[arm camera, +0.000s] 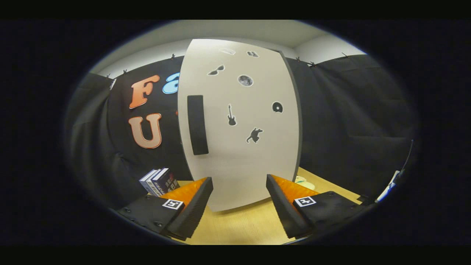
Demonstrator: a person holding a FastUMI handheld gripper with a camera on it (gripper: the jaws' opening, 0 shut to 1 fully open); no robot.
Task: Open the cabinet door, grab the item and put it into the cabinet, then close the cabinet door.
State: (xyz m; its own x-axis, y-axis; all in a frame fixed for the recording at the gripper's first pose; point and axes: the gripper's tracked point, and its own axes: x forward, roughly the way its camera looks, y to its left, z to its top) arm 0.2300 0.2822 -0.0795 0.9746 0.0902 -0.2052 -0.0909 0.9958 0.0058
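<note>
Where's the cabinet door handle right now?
The handle sits on the left part of the closed cabinet door, beyond the open hand-held gripper and above the books.

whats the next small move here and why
Probably ease the hand-held gripper forward and toward the dark handle on the cabinet door. The door looks shut, the fingers are spread with nothing between them, and the handle lies beyond them, above the left finger. The books wait beside the cabinet.

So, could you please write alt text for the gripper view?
A white cabinet door, closed, with a dark handle and small stickers, stands just beyond the open gripper, which holds nothing. Books stand beside the cabinet on a wooden table.
</note>
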